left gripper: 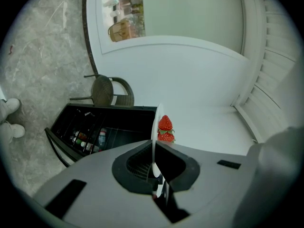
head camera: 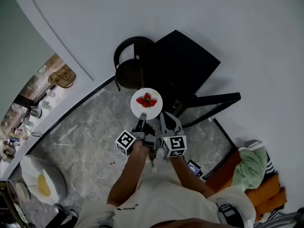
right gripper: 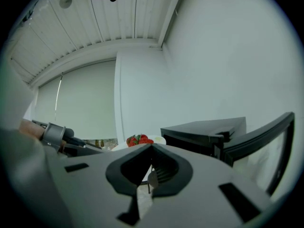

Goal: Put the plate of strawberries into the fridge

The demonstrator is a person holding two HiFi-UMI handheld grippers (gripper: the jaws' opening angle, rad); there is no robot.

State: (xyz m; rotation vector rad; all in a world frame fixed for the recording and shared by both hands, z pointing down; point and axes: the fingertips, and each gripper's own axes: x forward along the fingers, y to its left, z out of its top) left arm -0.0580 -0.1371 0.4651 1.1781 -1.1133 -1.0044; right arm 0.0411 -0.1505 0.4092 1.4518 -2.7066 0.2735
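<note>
- Step in hand: carry. The plate (head camera: 147, 103) of strawberries (head camera: 147, 100) is held in the air, roughly level, just short of the open fridge (head camera: 187, 63). It is not yet inside.
- Left gripper (head camera: 141, 121): jaws clamped on the plate's rim at 7 o'clock. Right gripper (head camera: 163, 118): clamped likewise at 5 o'clock.
- Next move, as I judge it: lower and advance toward 1 o'clock with both grips matched so the fruit does not roll, clearing the fridge door (head camera: 216, 99).
- Surroundings: grey marbled floor (head camera: 85, 146), white wall (head camera: 213, 13), and a round black chair (head camera: 129, 70) at 11 o'clock from the plate.
</note>
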